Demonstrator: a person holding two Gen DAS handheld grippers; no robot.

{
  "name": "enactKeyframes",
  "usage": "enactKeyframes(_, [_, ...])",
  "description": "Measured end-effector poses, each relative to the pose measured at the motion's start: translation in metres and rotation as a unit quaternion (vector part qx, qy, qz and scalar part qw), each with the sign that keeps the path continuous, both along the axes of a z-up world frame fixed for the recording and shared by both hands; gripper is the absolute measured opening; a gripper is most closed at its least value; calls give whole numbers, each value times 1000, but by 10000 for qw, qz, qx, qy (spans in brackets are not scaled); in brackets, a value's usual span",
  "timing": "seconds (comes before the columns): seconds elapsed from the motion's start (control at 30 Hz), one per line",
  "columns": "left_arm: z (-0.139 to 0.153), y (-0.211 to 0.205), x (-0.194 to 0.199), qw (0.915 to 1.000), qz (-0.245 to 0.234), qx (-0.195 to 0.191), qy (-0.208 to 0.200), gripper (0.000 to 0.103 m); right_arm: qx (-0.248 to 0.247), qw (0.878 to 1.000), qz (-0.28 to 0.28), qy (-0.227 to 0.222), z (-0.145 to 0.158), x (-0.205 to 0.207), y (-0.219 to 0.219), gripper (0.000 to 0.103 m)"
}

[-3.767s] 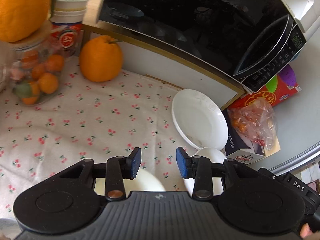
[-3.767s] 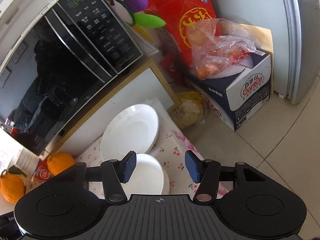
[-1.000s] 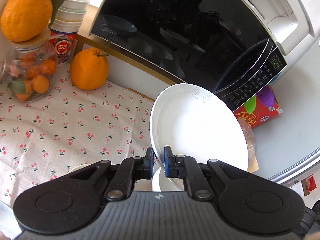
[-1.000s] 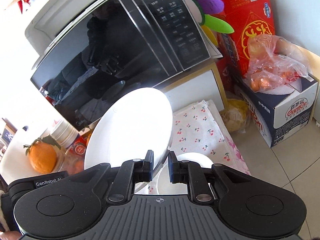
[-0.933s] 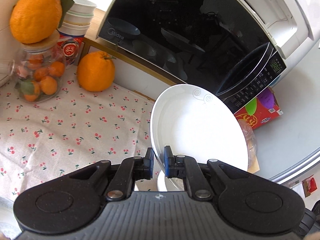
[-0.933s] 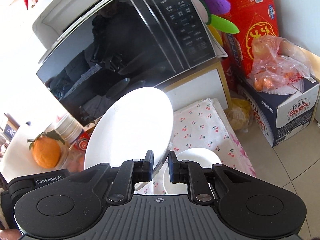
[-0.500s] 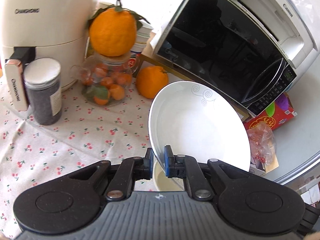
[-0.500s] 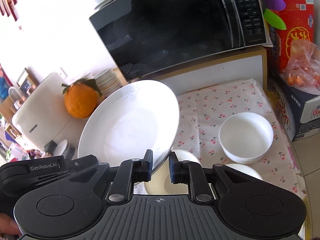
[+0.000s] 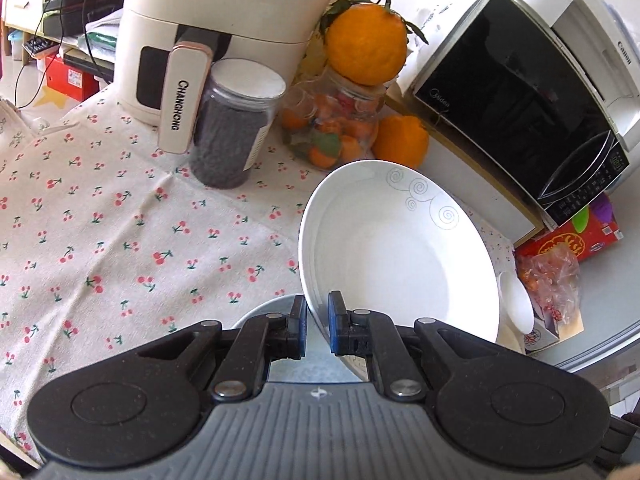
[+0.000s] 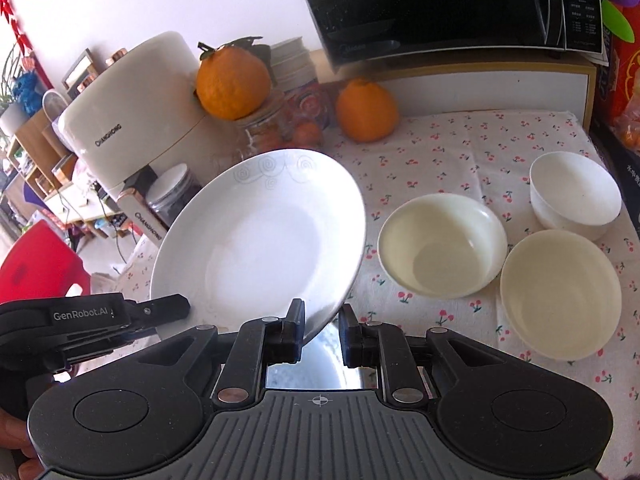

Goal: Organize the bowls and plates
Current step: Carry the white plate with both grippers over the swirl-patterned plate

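Friend: Where is the plate just now?

Me: The white plate (image 9: 400, 264) is up off the cherry tablecloth (image 9: 120, 240), tilted, with its swirl pattern on the far rim. My left gripper (image 9: 317, 326) pinches the near rim, pads pressed on both faces. My right gripper (image 10: 322, 332) straddles the rim further round. One finger (image 10: 294, 330) touches it, but a sliver shows before the other, so I cannot tell whether it really grips.

Friend: Why two grippers on one plate?

Me: I think it's because a wide, smooth plate would swing from a single rim pinch. Something shiny lies right beneath my fingers, but I can't make out what.

Friend: What has changed?

Me: A few seconds ago the plate lay flat by the microwave (image 9: 520, 92), and both pairs of fingers were spread. Since then I've carried it toward the air fryer (image 9: 224, 32). The three bowls (image 10: 440, 244) now sit off to the right.
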State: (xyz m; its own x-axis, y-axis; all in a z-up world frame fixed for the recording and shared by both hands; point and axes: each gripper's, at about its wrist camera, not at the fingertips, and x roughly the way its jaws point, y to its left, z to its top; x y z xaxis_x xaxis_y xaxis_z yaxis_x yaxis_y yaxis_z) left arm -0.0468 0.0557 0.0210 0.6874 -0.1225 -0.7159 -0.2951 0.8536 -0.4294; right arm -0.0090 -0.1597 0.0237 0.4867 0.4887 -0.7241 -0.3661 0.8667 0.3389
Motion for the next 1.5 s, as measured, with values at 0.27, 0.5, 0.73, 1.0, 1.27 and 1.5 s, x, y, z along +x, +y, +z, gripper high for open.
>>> enactKeyframes(0.27, [-20, 13, -31, 9997, -4, 39, 230, 9, -228, 9994, 183, 174, -17, -32, 15, 18])
enactKeyframes(0.5, [-31, 11, -43, 9993, -185, 74, 302, 9, -259, 9991, 63, 318, -27, -51, 9, 18])
enactKeyframes(0.73, [-34, 2, -57, 9986, -328, 274, 314, 10, -315, 9988, 3, 370, -31, -66, 4, 18])
enactKeyframes(1.0, [-36, -9, -62, 9963, -338, 719, 326, 12, -402, 9986, -3, 347, -35, -77, 7, 19])
enactKeyframes(1.27, [-34, -15, -65, 9946, -400, 909, 285, 13, -528, 9983, -41, 255, -34, -81, 8, 19])
enactKeyframes(1.5, [-36, -18, -65, 9928, -453, 1076, 269, 13, -636, 9977, -55, 229, -35, -83, 10, 20])
